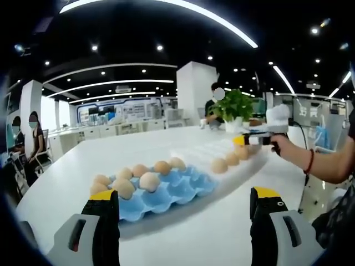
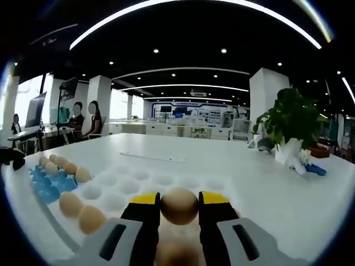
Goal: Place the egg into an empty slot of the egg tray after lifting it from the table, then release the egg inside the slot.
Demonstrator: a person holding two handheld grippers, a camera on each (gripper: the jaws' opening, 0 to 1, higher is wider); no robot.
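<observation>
In the right gripper view my right gripper (image 2: 179, 204) is shut on a tan egg (image 2: 179, 206), held just above a pale, see-through egg tray (image 2: 150, 180) on the white table. Two more eggs (image 2: 71, 204) lie in that tray's near-left slots. A blue egg tray (image 1: 166, 194) with several eggs (image 1: 148, 181) sits in front of my left gripper (image 1: 183, 205), which is open with nothing between its yellow-tipped jaws. The left gripper view also has the right gripper (image 1: 256, 139) at the right, held by a hand over the pale tray's row of eggs (image 1: 219, 165).
A potted green plant (image 2: 291, 119) in a white pot stands on the table's far right side, with small blue items beside it. The blue tray (image 2: 47, 185) adjoins the pale tray on its left. People sit at desks (image 2: 83, 119) beyond the table's far left.
</observation>
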